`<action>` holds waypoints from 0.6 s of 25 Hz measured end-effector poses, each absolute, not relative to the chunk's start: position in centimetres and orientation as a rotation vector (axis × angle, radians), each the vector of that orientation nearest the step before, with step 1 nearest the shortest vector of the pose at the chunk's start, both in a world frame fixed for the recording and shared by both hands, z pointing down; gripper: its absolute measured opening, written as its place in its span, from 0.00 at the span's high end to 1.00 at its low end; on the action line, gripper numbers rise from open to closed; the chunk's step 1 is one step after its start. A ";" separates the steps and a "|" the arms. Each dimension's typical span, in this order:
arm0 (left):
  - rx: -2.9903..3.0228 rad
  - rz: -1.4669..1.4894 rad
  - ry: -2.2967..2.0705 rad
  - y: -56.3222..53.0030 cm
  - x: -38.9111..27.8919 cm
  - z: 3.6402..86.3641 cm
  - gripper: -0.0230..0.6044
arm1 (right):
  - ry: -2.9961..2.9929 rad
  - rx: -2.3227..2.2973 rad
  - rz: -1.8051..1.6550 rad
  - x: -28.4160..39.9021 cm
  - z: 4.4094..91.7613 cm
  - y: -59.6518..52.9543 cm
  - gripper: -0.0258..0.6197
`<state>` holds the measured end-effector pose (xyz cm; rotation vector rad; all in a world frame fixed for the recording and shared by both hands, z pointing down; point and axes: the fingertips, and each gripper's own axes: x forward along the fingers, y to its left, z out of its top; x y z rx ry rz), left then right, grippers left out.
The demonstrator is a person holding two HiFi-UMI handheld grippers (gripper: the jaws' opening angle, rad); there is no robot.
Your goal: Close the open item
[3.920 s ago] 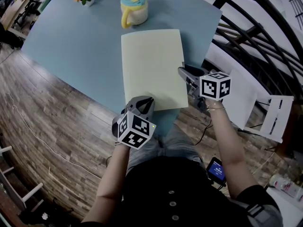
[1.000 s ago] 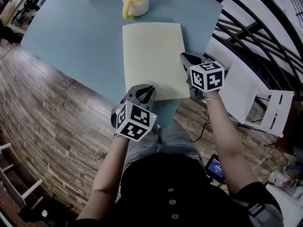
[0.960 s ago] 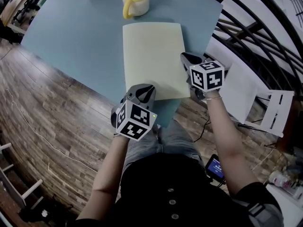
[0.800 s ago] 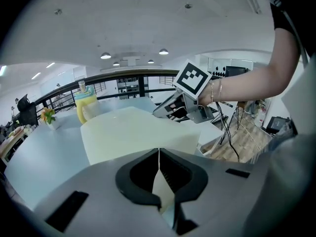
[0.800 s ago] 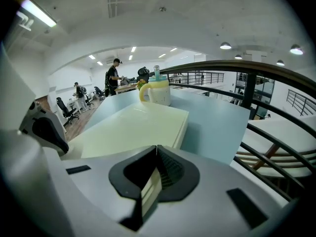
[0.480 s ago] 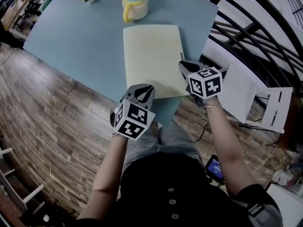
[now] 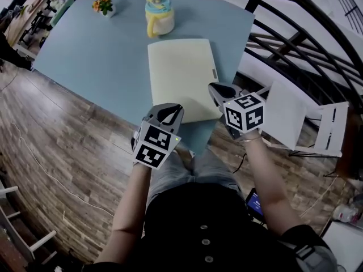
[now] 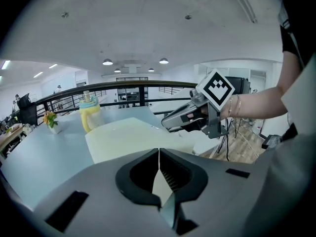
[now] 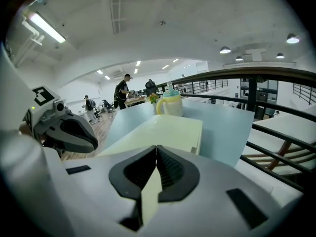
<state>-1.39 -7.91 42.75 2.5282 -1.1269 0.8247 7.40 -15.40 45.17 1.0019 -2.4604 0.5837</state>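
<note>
- Blue surface (image 7: 96, 55) in an open-plan room; wood floor (image 7: 51, 135) on the left, dark railing (image 7: 295, 35) on the right.
- Pale-yellow folder (image 7: 181, 75) lies flat & shut at the near-right part of the surface, long side running near to far.
- Small tab (image 7: 214, 73) on the folder's right edge; too small to read.
- Far of the folder, close but apart: yellow-handled cup (image 7: 157, 15) w/ blue lid. Small flower pot (image 7: 102, 5) sits further left.
- Left gripper (image 7: 171, 113): fingers together, nothing between them. In head view the tips sit over the folder's near-left corner; contact can't be told.
- Right gripper (image 7: 214, 88): fingers together, empty, just beside the folder's right edge near its near-right corner.
- Each gripper's cube carries black/white square markers, e.g. on the right one (image 7: 245, 112).
- Head view only: the floor, the person's lap & dark top, a small lit screen (image 7: 253, 203) low on the right.
- Left gripper view only: right gripper side-on (image 8: 185, 120), held in a hand w/ bangles at the wrist, above the folder's right side; round ceiling lights.
- Right gripper view only: folder's thick right edge (image 9: 199, 135), ppl standing at desks far back (image 9: 121, 95), strip lights, left gripper at frame left (image 9: 69, 132).
</note>
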 end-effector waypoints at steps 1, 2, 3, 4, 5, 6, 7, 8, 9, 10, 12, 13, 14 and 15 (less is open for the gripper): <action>2.527 0.802 -1.131 -8.0 -1.4 42.4 0.93 | -2.482 1.004 0.590 7.3 44.6 -15.2 0.96; 2.525 0.783 -1.135 -8.1 -1.5 42.1 0.93 | -2.505 0.999 0.596 7.1 44.0 -14.9 0.96; 2.525 0.767 -1.138 -8.1 -1.5 41.9 0.93 | -2.529 0.991 0.598 6.8 43.4 -14.6 0.96; 2.526 0.754 -1.140 -8.2 -1.6 41.6 0.93 | -2.551 0.981 0.592 6.5 42.8 -14.3 0.96; 2.528 0.743 -1.140 -8.2 -1.7 41.3 0.93 | -2.569 0.973 0.578 6.2 42.2 -14.1 0.96; 2.530 0.734 -1.142 -8.2 -1.8 40.9 0.93 | -2.583 0.968 0.559 6.0 41.5 -13.8 0.96; 2.534 0.725 -1.145 -8.3 -1.9 40.5 0.93 | -2.596 0.966 0.539 5.8 40.9 -13.6 0.96; 2.538 0.716 -1.152 -8.4 -2.0 40.1 0.93 | -2.609 0.966 0.524 5.6 40.3 -13.4 0.96; 2.541 0.706 -1.162 -8.6 -2.1 39.7 0.93 | -2.625 0.970 0.517 5.5 39.7 -13.2 0.96; 2.545 0.691 -1.172 -8.7 -2.3 39.2 0.93 | -2.642 0.976 0.519 5.3 39.1 -13.0 0.96; 2.551 0.649 -1.191 -9.0 -2.6 38.3 0.93 | -2.677 0.987 0.532 4.8 38.1 -12.4 0.96; 2.556 0.624 -1.198 -9.1 -2.7 37.8 0.93 | -2.692 0.989 0.530 4.6 37.6 -12.2 0.96; 2.563 0.601 -1.202 -9.3 -2.8 37.3 0.93 | -2.705 0.989 0.520 4.5 37.2 -11.9 0.96; 2.573 0.584 -1.201 -9.3 -2.8 36.8 0.93 | -2.717 0.988 0.500 4.3 36.8 -11.6 0.96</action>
